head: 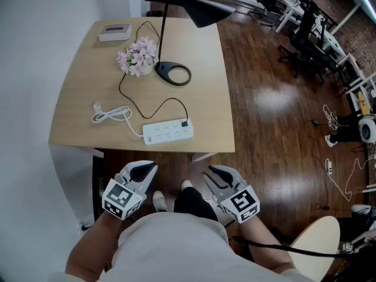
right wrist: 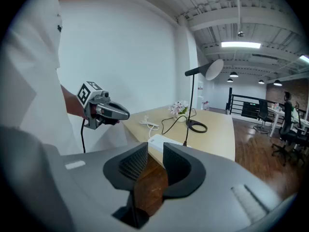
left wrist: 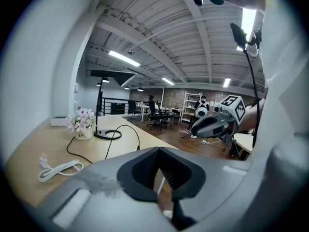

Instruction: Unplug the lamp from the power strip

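Observation:
The white power strip (head: 167,131) lies near the table's front edge, with the lamp's black plug (head: 185,123) in its right end. A black cord runs from the plug to the black lamp's ring base (head: 173,73), and the lamp head (head: 197,7) hangs over the back edge. Both grippers are held low in front of the table, apart from the strip. My left gripper (head: 147,169) has its tips together with nothing in them. The right gripper (head: 212,172) shows a gap between its pads (right wrist: 133,161), and the gap is empty. Beyond those pads, the right gripper view shows the power strip (right wrist: 166,143).
A pot of pink flowers (head: 138,56) stands beside the lamp base, and a white box (head: 114,32) sits at the back left. A loose white cord with a plug (head: 108,114) lies left of the strip. The wooden table (head: 76,98) ends just ahead of me. Office chairs (head: 302,34) stand at the far right.

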`<state>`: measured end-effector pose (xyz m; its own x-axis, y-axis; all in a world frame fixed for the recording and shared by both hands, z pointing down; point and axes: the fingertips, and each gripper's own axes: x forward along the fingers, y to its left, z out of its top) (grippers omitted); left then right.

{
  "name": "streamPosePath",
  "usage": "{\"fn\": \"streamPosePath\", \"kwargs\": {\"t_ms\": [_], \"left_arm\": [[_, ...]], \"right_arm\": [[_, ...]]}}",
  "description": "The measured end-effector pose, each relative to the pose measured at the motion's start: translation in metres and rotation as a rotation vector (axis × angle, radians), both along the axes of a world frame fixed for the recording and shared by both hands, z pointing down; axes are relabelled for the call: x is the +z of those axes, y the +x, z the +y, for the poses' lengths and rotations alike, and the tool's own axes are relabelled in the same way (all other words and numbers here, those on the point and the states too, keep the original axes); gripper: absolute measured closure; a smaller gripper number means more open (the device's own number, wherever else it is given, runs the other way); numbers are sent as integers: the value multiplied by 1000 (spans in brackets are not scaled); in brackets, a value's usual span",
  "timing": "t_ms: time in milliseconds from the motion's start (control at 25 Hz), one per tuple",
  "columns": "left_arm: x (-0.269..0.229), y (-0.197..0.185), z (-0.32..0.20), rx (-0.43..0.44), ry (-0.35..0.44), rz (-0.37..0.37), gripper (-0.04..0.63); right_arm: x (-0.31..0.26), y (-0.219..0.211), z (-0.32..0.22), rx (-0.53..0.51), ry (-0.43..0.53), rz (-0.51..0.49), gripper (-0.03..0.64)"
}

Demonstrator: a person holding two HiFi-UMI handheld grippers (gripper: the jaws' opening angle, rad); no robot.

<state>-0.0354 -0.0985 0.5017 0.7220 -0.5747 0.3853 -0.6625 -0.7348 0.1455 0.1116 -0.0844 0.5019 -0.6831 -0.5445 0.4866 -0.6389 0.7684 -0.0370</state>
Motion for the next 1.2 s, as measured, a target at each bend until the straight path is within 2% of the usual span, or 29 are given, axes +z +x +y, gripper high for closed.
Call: {"fn": "streamPosePath", "kwargs": {"t_ms": [240, 520, 720, 840, 1040, 1200], "left_arm": [[52, 11, -84, -16, -80, -75, 594], [120, 33, -152, -46, -231, -159, 595], [158, 44, -171, -45, -303, -244, 595], [168, 49, -177, -43, -338, -266, 595], [189, 45, -171, -37, -403, -303, 595], [192, 46, -169, -46, -412, -336, 595]], "right_arm": [[48, -15, -98, -98, -19, 77, 514], [102, -30, -182, -329, -29, 210, 515], [143, -46, -203, -518, -54, 284, 515], [159, -53, -209, -609, -59, 315, 514], [167, -62, -206, -732, -58, 306, 539], [167, -62, -204, -780, -41, 308, 560]]}}
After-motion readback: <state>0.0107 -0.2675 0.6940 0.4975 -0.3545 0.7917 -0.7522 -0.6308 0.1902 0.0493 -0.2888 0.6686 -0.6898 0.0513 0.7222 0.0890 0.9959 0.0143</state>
